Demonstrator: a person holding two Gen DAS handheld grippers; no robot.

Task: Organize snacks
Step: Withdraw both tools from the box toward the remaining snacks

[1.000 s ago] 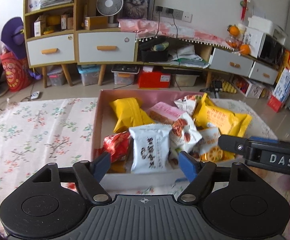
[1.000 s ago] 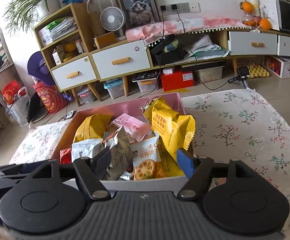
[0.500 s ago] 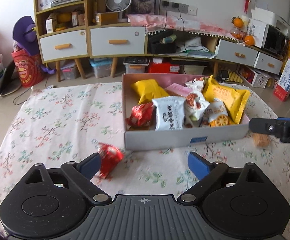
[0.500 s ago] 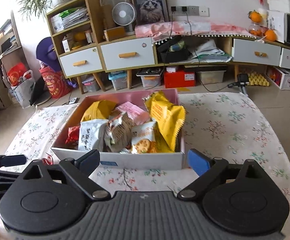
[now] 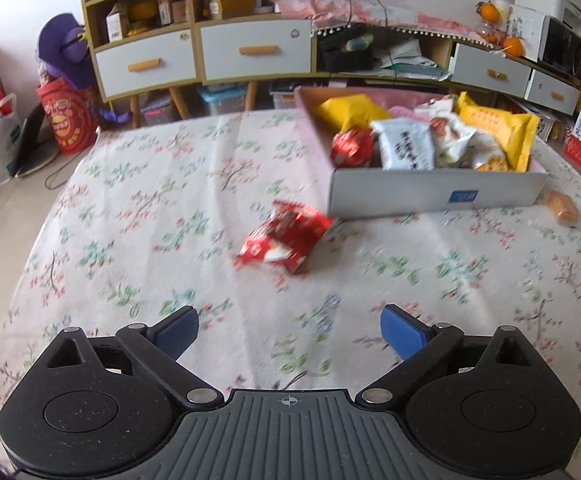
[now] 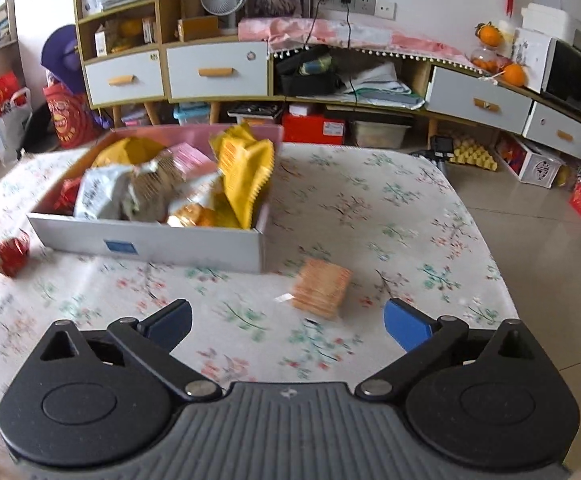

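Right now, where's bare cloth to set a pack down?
Bare: tablecloth left of the red packet, and the cloth right of the box beyond the cracker pack. Crowded: inside the box, packs heaped to the rim.

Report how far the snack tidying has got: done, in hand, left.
Done: most packets already sit in the box. In hand: nothing; the left gripper and right gripper are both open and empty above the tablecloth. Left: the red packet lying on the cloth near the box's corner, and the orange cracker pack lying in front of the box, both outside it.
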